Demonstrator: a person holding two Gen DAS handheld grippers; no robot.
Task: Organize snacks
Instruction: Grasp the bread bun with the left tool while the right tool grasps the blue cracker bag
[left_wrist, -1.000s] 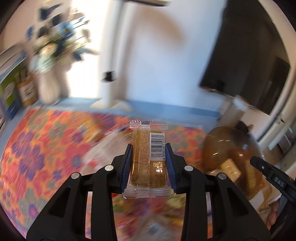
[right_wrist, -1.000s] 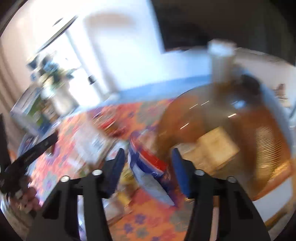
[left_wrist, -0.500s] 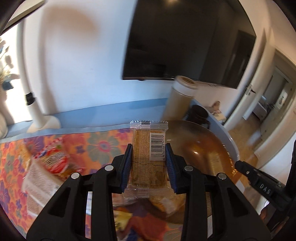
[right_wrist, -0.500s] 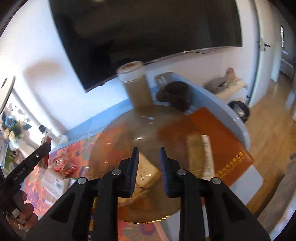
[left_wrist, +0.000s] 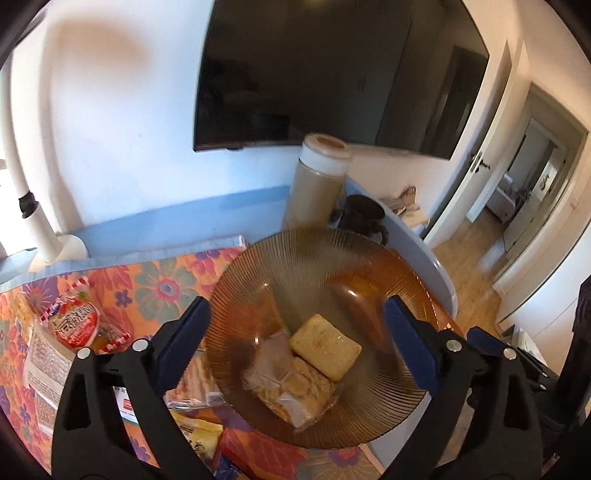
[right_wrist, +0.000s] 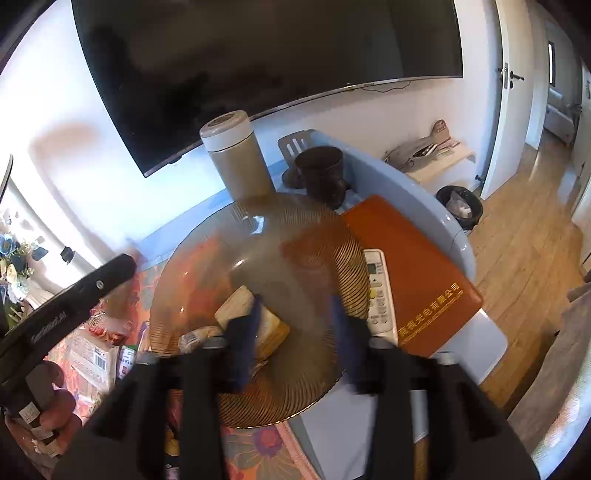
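Both claws just spread, nothing between: left claw (left_wrist: 297, 341), right claw (right_wrist: 295, 332). Below them the bowl (left_wrist: 369, 424) holds three snacks; behind it one flask (left_wrist: 317, 184).

Left gripper (left_wrist: 295, 343) jaws opened; wrapped bar (left_wrist: 325, 347) apparently dropped into bowl (left_wrist: 369, 258).

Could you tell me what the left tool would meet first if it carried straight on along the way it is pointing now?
Most likely the amber glass bowl and the wrapped snacks lying in it: the left tool, jaws just opened wide and empty, points down into the bowl. How high it hangs above them is unclear.
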